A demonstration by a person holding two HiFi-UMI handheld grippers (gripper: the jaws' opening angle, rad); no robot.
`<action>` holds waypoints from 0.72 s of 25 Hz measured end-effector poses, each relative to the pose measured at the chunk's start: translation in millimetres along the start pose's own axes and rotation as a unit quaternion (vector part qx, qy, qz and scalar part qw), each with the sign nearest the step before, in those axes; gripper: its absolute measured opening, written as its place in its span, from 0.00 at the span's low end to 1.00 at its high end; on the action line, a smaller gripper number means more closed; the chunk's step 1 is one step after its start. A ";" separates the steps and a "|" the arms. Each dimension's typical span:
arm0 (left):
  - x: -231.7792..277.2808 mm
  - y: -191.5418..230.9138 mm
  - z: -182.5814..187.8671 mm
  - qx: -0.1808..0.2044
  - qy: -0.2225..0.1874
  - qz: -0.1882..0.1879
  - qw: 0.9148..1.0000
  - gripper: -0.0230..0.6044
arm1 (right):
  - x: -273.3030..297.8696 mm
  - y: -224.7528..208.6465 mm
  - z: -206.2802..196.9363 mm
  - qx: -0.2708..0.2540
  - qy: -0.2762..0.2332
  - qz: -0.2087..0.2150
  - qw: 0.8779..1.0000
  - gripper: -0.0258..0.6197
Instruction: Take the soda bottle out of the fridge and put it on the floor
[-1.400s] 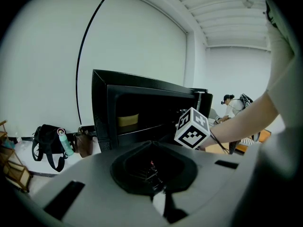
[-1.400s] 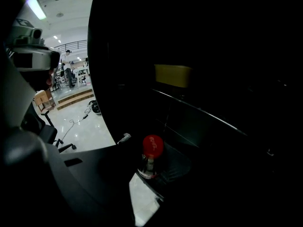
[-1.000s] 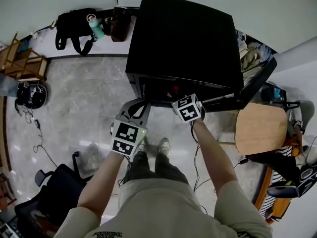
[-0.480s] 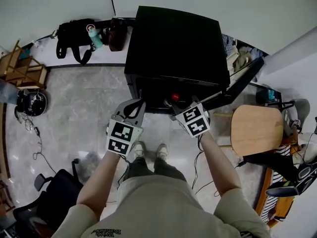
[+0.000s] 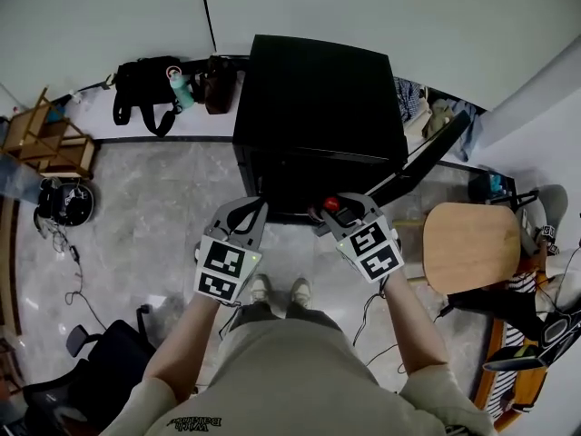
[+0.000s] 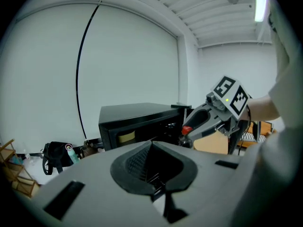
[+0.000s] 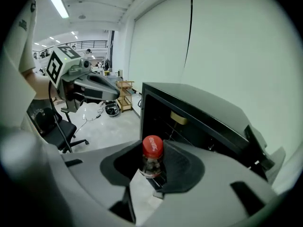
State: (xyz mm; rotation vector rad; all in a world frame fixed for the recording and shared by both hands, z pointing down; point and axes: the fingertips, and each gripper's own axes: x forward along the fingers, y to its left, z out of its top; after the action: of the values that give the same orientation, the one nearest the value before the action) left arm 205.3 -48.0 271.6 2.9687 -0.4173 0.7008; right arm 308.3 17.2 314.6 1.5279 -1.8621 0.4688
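Note:
The black mini fridge (image 5: 318, 98) stands against the wall, its door (image 5: 427, 157) swung open to the right. My right gripper (image 5: 332, 209) is shut on the neck of the soda bottle (image 5: 331, 204), just in front of the fridge opening. In the right gripper view the red-capped bottle (image 7: 152, 148) stands upright between the pads of that gripper (image 7: 152, 167), with the fridge (image 7: 199, 115) behind it. My left gripper (image 5: 257, 207) hovers to the left of the opening, its jaws closed on nothing. The left gripper view shows its own tips (image 6: 151, 148) meeting and the bottle's cap (image 6: 186, 130) held beside the fridge (image 6: 137, 115).
A round wooden stool (image 5: 467, 243) stands right of the open door. A black bag (image 5: 145, 89) lies by the wall at the left, with a wooden rack (image 5: 41, 134) further left. A black office chair (image 5: 100, 371) is behind on the left. The person's feet (image 5: 277, 289) are on grey floor tiles.
Both grippers have risen and drawn back from the fridge. The right one has carried the bottle out of the opening, and its red cap now shows in front of the fridge.

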 end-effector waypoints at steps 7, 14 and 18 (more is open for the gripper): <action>-26.5 -16.9 10.1 0.011 -0.005 -0.006 1.000 0.05 | -48.0 20.5 7.4 0.009 -0.017 0.012 1.000 0.21; -40.4 -27.0 4.0 0.028 0.008 -0.008 1.000 0.05 | -79.4 30.7 19.8 -0.006 -0.029 0.016 0.999 0.21; -38.7 -28.2 4.5 0.044 0.012 -0.008 0.999 0.05 | -77.3 28.9 11.9 -0.005 -0.018 0.019 1.000 0.21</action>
State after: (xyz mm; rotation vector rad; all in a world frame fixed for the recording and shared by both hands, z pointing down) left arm 181.7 -11.9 250.3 3.0377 -0.3708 0.7725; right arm 284.0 72.0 256.7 1.5056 -1.9218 0.4505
